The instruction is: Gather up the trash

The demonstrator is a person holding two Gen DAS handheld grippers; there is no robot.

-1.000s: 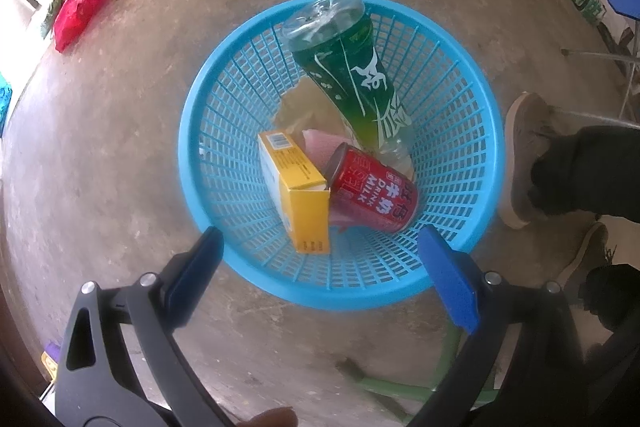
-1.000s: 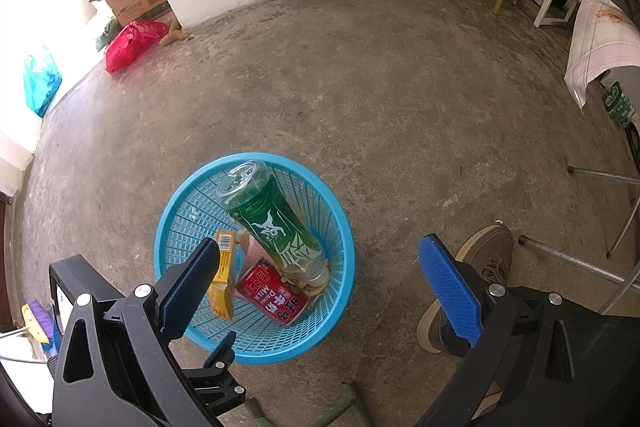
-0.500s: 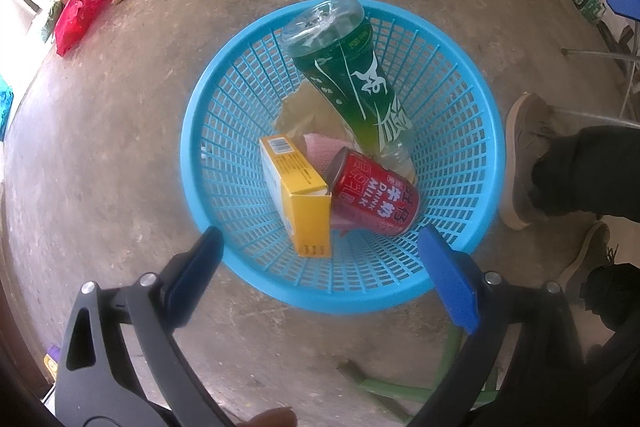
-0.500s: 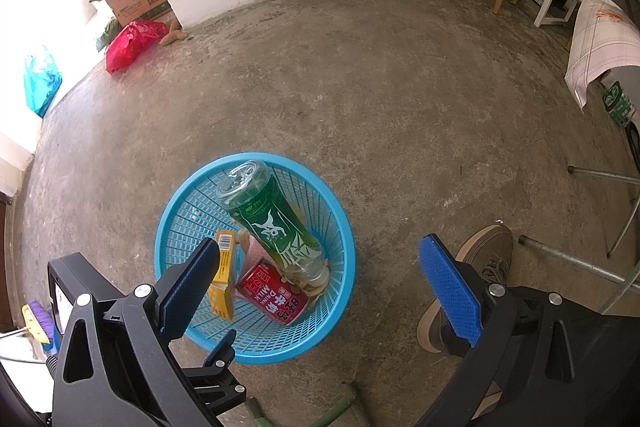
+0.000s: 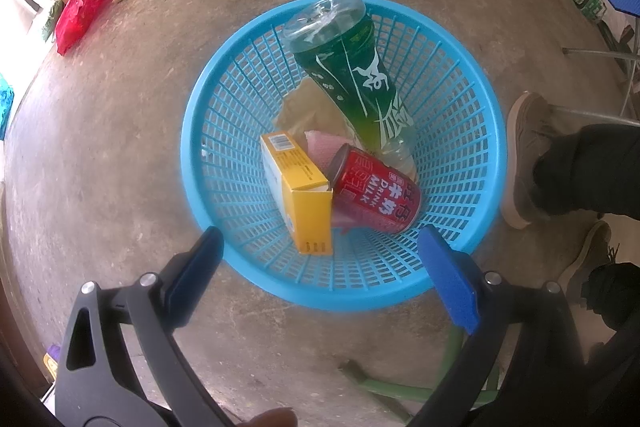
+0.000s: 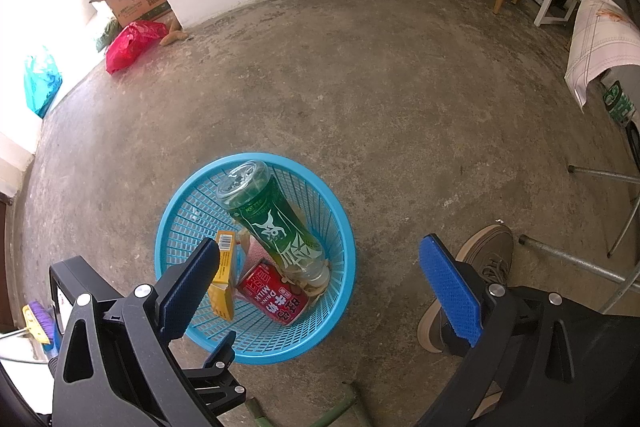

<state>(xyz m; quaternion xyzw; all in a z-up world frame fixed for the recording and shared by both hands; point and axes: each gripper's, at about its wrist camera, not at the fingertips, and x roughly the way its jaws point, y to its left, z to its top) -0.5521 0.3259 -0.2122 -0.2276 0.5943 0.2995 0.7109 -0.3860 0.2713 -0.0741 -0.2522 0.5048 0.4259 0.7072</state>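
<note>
Now we hover both tools, left tool (image 5: 320, 259) and right tool (image 6: 320, 279), spread wide and empty, above the blue mesh basket (image 5: 472, 75) on the concrete floor. Its green bottle (image 5: 352, 67), red milk can (image 5: 376, 199) and yellow carton (image 5: 300, 195) look light; we'd grip the stiff rim.

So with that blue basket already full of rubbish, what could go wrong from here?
The green bottle leans with its base above the blue basket rim, so a bump could tip it out. The left gripper hovers open at the near rim and could nudge the light basket. The person's shoe stands close beside it.
</note>
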